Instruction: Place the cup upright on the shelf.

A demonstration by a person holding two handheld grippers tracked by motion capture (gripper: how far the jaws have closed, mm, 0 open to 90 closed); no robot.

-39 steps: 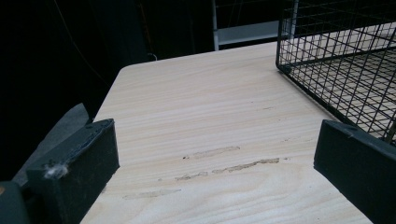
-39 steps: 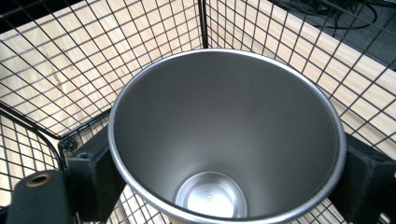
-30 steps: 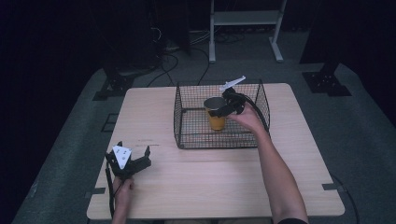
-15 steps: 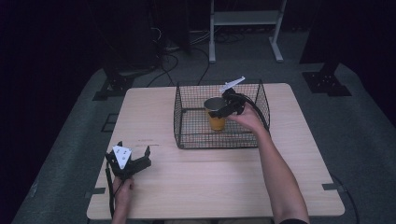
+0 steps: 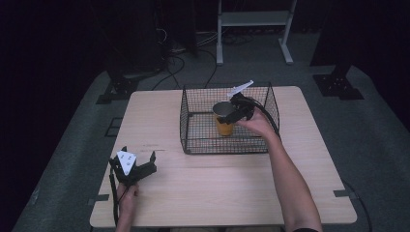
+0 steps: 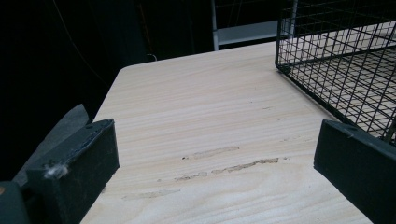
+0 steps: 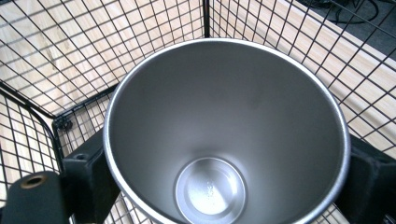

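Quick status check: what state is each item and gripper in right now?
Cup: upright, empty, inside the basket, held between the right gripper's jaws.
Basket: open-topped, standing on the table.
Right gripper: shut on the cup.
Left gripper: open, holding nothing, low over the table's near left corner.

Pale wood-grain desk (image 5: 203,193), matt, with a few scuffed, slightly rough streaks showing in the left gripper view (image 6: 224,158). Thin black wire mesh for the basket (image 5: 193,140), faintly glossy at the rods. Brushed, satin metal inside the cup (image 7: 224,140), smooth with a soft sheen and a brighter polished rim; orange, matt-looking outside (image 5: 224,128) in the high view. Dull black jaws, plastic-like, slightly dusty and fuzzed at one corner. Grey carpet-like floor (image 5: 367,125), matt.
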